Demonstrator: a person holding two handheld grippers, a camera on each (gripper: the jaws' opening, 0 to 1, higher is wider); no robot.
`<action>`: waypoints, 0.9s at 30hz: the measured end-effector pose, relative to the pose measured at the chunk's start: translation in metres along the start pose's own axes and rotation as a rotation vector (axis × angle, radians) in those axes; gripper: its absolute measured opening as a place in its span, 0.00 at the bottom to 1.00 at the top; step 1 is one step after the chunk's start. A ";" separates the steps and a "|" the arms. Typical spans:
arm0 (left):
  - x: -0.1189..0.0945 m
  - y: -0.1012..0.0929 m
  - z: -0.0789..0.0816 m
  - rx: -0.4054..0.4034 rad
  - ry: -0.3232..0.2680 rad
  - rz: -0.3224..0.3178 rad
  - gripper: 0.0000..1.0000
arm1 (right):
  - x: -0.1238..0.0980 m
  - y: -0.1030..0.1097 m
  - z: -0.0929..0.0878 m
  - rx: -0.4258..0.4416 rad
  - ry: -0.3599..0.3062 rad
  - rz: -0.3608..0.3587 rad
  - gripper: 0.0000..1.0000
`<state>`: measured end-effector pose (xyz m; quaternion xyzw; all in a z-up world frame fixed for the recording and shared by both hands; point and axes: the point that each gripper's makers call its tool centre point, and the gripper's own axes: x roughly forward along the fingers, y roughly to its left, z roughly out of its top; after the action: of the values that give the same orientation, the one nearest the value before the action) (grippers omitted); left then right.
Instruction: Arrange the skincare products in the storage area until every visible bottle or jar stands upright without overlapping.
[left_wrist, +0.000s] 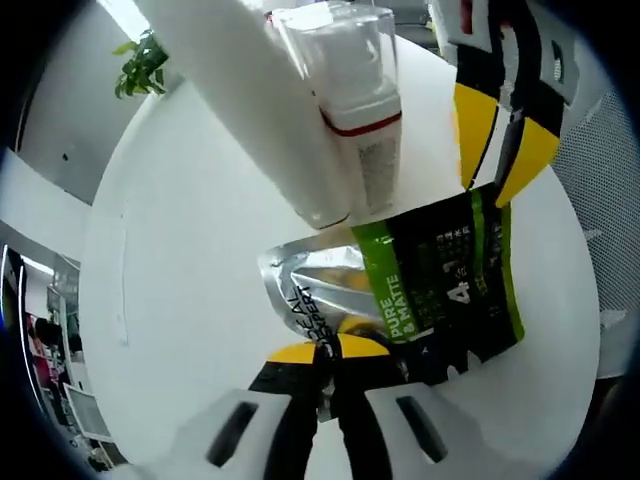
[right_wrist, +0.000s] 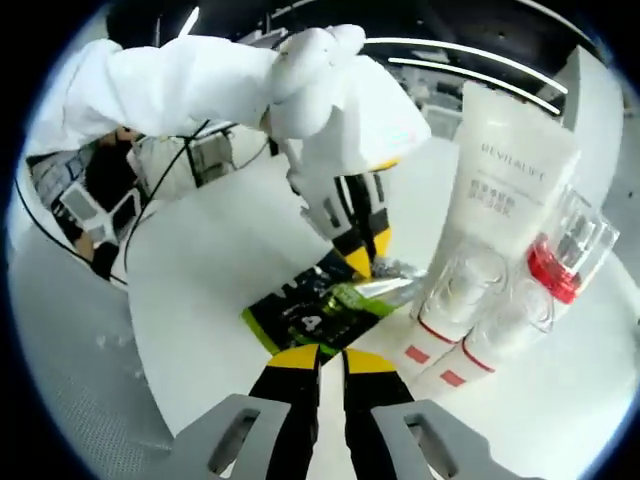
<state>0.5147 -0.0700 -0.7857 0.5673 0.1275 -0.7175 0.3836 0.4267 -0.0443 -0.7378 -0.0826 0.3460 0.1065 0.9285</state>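
Observation:
A green, black and silver sachet (left_wrist: 440, 290) (right_wrist: 310, 315) lies low over the white round table (left_wrist: 170, 260). My left gripper (left_wrist: 335, 352) is shut on its silver end; it reaches in from the top of the right gripper view (right_wrist: 362, 258). My right gripper (right_wrist: 330, 358) is shut on the black end and comes in from the upper right of the left gripper view (left_wrist: 495, 185). Beside the sachet stand a tall white tube (left_wrist: 260, 110) (right_wrist: 500, 180), two clear-capped white bottles (right_wrist: 450, 300) (right_wrist: 510, 330) and a small clear bottle with a red band (right_wrist: 560, 260).
A white-gloved hand (right_wrist: 320, 70) holds the left gripper. The table's edge (right_wrist: 150, 330) curves close on the left of the right gripper view. A potted plant (left_wrist: 145, 65) stands beyond the table. Chairs and a person (right_wrist: 100, 200) are in the background.

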 end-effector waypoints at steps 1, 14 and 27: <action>0.000 0.000 -0.001 -0.010 0.003 0.003 0.04 | 0.000 0.004 0.001 -0.008 -0.001 0.006 0.00; 0.000 0.001 -0.003 -0.029 -0.002 -0.001 0.03 | 0.030 0.010 -0.014 -0.118 0.034 -0.013 0.18; 0.001 0.004 -0.004 -0.042 -0.016 0.000 0.03 | 0.044 -0.001 -0.032 -0.053 0.075 -0.024 0.20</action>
<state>0.5205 -0.0703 -0.7868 0.5531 0.1395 -0.7193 0.3964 0.4391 -0.0465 -0.7907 -0.1150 0.3767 0.1014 0.9136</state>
